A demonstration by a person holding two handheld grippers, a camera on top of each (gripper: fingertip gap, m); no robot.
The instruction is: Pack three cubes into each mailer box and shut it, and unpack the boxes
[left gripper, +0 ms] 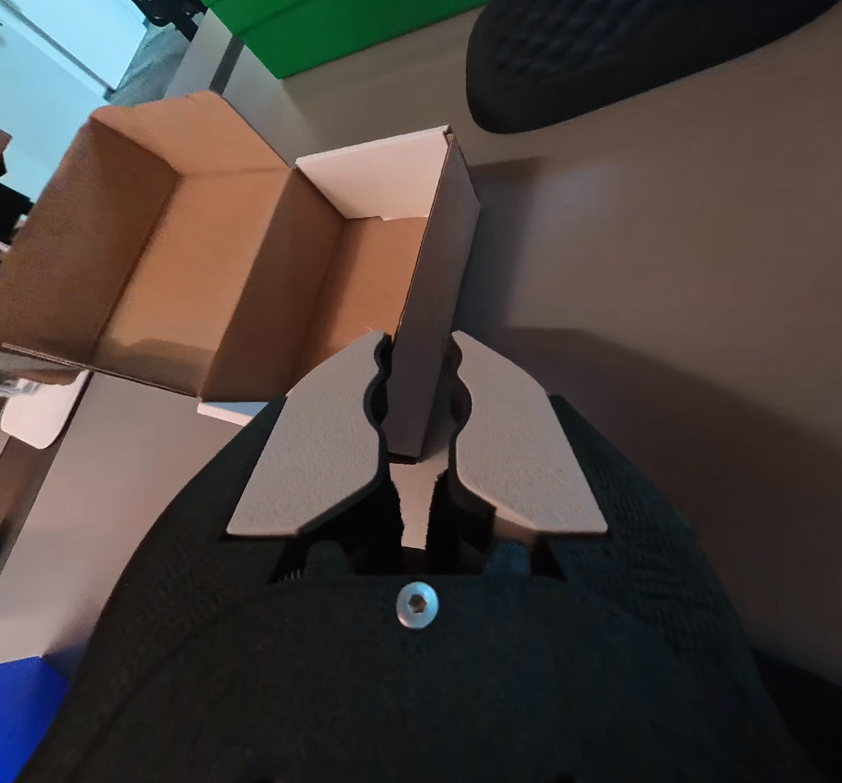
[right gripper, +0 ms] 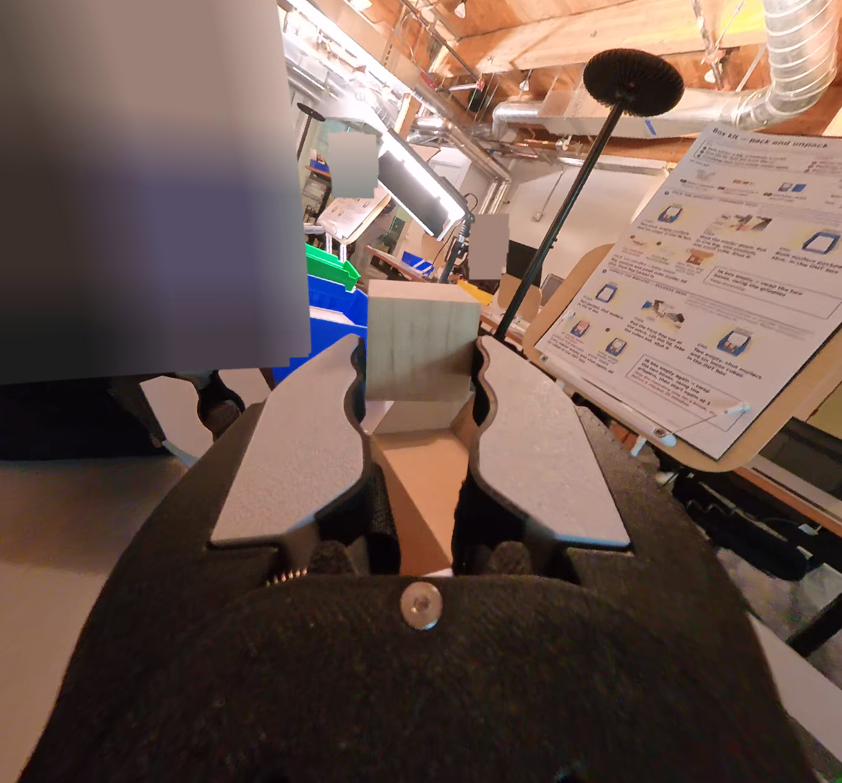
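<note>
An open cardboard mailer box, brown inside and white outside, lies on the grey table with its lid folded back to the left. No cubes show inside it. My left gripper is shut on the box's near right side wall, one finger inside and one outside. My right gripper is shut on a pale wooden cube and holds it up in the air, tilted toward the ceiling. Brown cardboard shows below between the right fingers.
A green bin stands behind the box, with a dark textured object to its right. A blue object sits at the lower left. In the right wrist view, an instruction sheet on a stand, a black pole and blue and green bins are ahead. The grippers' ends are close to 20 centimetres from one another.
</note>
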